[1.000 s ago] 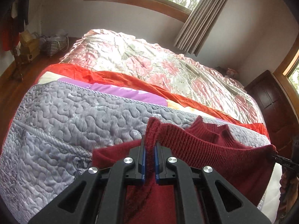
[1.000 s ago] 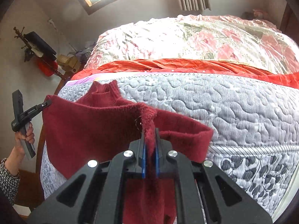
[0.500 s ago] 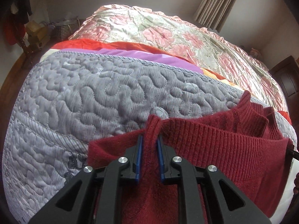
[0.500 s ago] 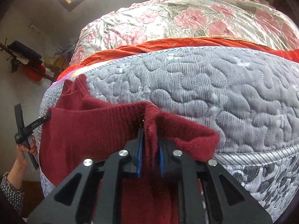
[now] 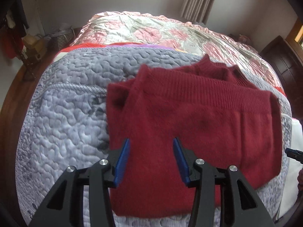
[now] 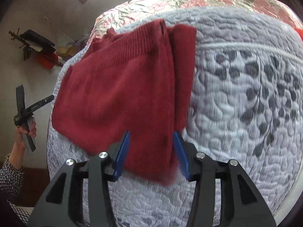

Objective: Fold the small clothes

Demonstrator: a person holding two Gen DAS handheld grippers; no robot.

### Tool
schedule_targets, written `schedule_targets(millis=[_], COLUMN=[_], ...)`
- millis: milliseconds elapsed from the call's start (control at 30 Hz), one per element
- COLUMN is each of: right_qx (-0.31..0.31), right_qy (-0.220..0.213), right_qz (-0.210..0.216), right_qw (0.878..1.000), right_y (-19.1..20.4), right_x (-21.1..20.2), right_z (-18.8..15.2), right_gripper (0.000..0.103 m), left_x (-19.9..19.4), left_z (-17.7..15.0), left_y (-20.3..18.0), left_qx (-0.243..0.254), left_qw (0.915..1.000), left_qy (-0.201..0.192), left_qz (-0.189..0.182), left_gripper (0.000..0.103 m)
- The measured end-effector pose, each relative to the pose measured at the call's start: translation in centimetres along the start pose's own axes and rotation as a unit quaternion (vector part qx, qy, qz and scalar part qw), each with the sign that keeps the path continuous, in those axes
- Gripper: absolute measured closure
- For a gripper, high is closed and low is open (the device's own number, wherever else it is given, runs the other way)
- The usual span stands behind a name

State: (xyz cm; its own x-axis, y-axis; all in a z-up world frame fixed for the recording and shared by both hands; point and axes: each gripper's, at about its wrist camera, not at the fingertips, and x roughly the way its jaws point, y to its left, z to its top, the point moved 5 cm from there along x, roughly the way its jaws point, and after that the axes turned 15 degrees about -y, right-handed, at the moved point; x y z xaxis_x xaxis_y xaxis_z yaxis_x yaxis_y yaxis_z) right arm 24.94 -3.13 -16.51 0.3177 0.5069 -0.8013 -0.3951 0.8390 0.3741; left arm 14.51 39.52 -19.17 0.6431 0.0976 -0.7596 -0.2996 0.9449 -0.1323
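A dark red knitted sweater (image 5: 189, 117) lies folded over on the grey quilted bedspread (image 5: 66, 104), its ribbed hem across the top and the collar at the far right. My left gripper (image 5: 151, 158) is open just above the sweater's near part, with the blue pads apart and nothing between them. The right wrist view has the same sweater (image 6: 123, 87) blurred, lying on the bedspread (image 6: 246, 94). My right gripper (image 6: 151, 151) is open over its near right corner. The left gripper (image 6: 26, 113) appears there at the far left, held in a hand.
A pink floral satin cover (image 5: 170, 32) spreads over the far half of the bed. A dark wooden door (image 5: 284, 62) stands at the right, a curtain (image 5: 198, 0) at the back, and bags and boxes (image 5: 36, 45) on the floor at the left.
Both grippers were shut on the sweater's edge and have opened. The sweater has dropped flat onto the bedspread, folded over, and both grippers have drawn back from it.
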Motion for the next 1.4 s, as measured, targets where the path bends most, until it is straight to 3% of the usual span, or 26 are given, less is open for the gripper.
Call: schedule_targets(millis=[100,233,300,400,467,633,767,900,967,1033,1167,1400], right_qx=[-0.010,-0.007,-0.002,-0.004,-0.008,-0.009,0.014,0.012,0.008,-0.008,-0.020,-0.024], right_qy=[0.019,0.031,0.036,0.038,0.037,0.020,0.064,0.066,0.060,0.044,-0.003,-0.020], right_qz=[0.001,0.001,0.007,0.007,0.008,0.010,-0.008,-0.009,-0.002,-0.001,-0.001,-0.028], right_qw=[1.000,0.999,0.999,0.999,0.999,1.000,0.998,0.998,0.998,0.999,1.000,0.999], right_y=[0.4,0.7,0.8,0.8,0.9,0.0,-2.1,-1.9,-1.4,-0.8,-0.5,-0.8], right_x=[0.3,1.5,2.1,2.1,1.5,-0.5,1.8,2.7,2.1,1.0,-0.2,4.0], right_z=[-3.2,-4.7,-4.9,-4.8,-4.6,-4.0,-6.0,-6.2,-5.7,-4.4,0.2,7.3], right_gripper=[0.053,0.056,0.065,0.089,0.097,0.098,0.098,0.096,0.085,0.075,0.074,0.073], left_x=[-0.4,0.6,1.5,2.2,2.4,2.6,3.1,3.1,2.6,2.1,1.2,4.7], left_z=[-2.7,-5.3,-6.2,-6.9,-7.1,-7.4,-8.7,-8.9,-8.5,-7.6,-4.7,-1.0], left_y=[-2.2,-4.1,-4.6,-4.8,-4.9,-4.6,-4.3,-4.5,-4.9,-5.6,-7.3,-10.6], left_qx=[0.009,0.014,0.004,-0.004,0.000,-0.004,0.014,0.022,0.025,0.020,0.015,-0.006], left_qw=[0.9997,0.9987,0.9980,0.9979,0.9981,0.9977,0.9971,0.9971,0.9968,0.9972,0.9988,0.9989], left_qy=[0.016,0.040,0.054,0.060,0.060,0.066,0.073,0.072,0.074,0.069,0.033,0.019], left_qz=[-0.018,-0.027,-0.031,-0.024,-0.017,-0.014,-0.012,-0.012,-0.012,-0.017,-0.033,-0.041], left_gripper=[0.054,0.053,0.053,0.052,0.052,0.052,0.052,0.052,0.052,0.052,0.044,0.043])
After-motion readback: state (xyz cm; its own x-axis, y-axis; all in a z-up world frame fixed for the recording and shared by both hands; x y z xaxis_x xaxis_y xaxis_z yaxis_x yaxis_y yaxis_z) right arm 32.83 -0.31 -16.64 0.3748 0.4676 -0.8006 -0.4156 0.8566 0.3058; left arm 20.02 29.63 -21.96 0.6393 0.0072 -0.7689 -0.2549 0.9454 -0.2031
